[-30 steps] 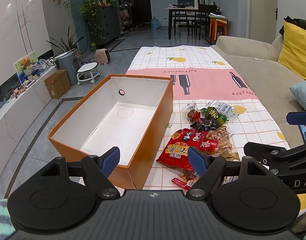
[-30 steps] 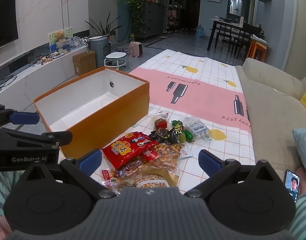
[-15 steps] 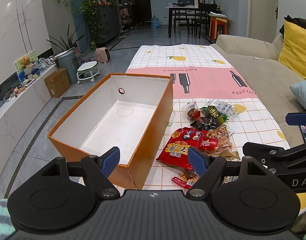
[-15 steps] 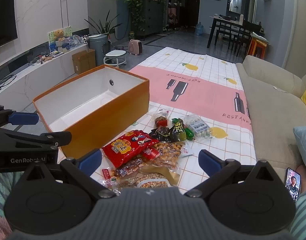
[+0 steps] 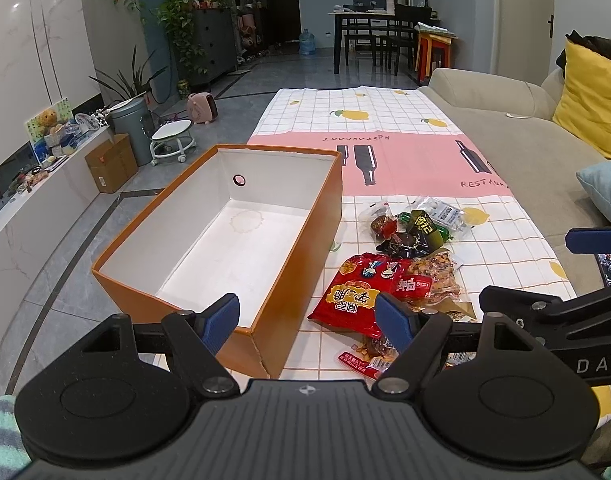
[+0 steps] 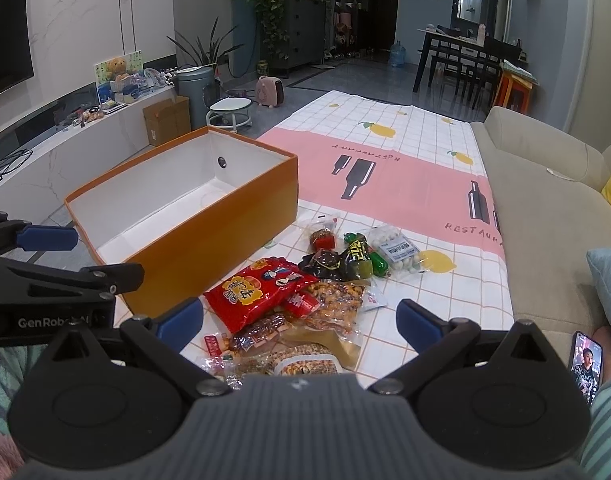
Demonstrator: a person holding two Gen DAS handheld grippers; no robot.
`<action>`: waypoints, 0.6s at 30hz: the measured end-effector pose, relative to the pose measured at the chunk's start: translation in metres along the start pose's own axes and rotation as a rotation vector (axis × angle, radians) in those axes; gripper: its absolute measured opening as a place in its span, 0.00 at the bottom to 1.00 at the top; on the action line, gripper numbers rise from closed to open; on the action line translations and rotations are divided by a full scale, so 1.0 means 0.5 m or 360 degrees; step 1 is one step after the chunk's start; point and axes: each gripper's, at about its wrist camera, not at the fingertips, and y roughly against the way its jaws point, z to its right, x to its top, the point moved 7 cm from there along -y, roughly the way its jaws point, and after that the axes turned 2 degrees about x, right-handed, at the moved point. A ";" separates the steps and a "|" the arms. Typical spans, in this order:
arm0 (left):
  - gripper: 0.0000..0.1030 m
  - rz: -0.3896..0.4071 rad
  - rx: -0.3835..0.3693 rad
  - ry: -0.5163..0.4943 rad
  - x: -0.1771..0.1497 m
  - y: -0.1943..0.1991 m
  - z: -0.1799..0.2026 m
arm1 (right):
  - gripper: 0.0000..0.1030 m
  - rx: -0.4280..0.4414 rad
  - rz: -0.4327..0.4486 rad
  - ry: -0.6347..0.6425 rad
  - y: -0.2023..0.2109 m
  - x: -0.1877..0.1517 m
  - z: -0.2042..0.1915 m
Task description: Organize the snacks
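Note:
An empty orange box [image 5: 305, 248] with a white inside stands on the left of the table; it also shows in the right wrist view [image 6: 209, 240]. A pile of snack packs lies right of it: a red bag [image 5: 357, 296] [image 6: 253, 290], a peanut pack [image 6: 333, 304], dark and green packs [image 6: 359, 258] and a clear pack of white sweets [image 6: 397, 250]. My left gripper [image 5: 307, 316] is open and empty, above the box's near right corner. My right gripper [image 6: 299, 322] is open and empty, above the near end of the pile.
The table carries a checked cloth [image 5: 385, 120] with lemons and a pink band. A beige sofa [image 6: 553, 216] runs along the right, with a yellow cushion [image 5: 589, 96]. A phone [image 6: 585, 364] lies at the near right. A low cabinet and a bin stand on the left.
Both grippers have shifted very slightly; the view has crept a little forward. Nothing on the table has moved.

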 end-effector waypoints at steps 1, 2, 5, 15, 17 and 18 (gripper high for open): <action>0.88 -0.0001 -0.0001 0.0001 -0.001 0.000 0.001 | 0.96 0.0001 -0.0001 0.0000 0.000 0.000 -0.001; 0.88 0.0000 0.0000 0.0001 0.000 0.000 0.000 | 0.96 0.0002 -0.0002 0.0000 0.000 0.000 0.000; 0.88 0.0001 -0.0001 0.0001 0.000 0.000 0.000 | 0.96 0.0005 -0.0006 -0.0001 -0.001 -0.001 -0.001; 0.88 -0.0002 -0.0002 0.0001 -0.002 0.001 0.002 | 0.96 0.0011 -0.0009 -0.0004 -0.002 -0.002 -0.002; 0.88 -0.0002 -0.0002 0.0001 -0.001 0.001 0.001 | 0.96 0.0013 -0.0011 -0.0005 -0.002 -0.003 -0.003; 0.88 -0.0002 -0.0003 0.0001 -0.002 0.002 0.002 | 0.96 0.0012 -0.0011 -0.0006 -0.003 -0.003 -0.004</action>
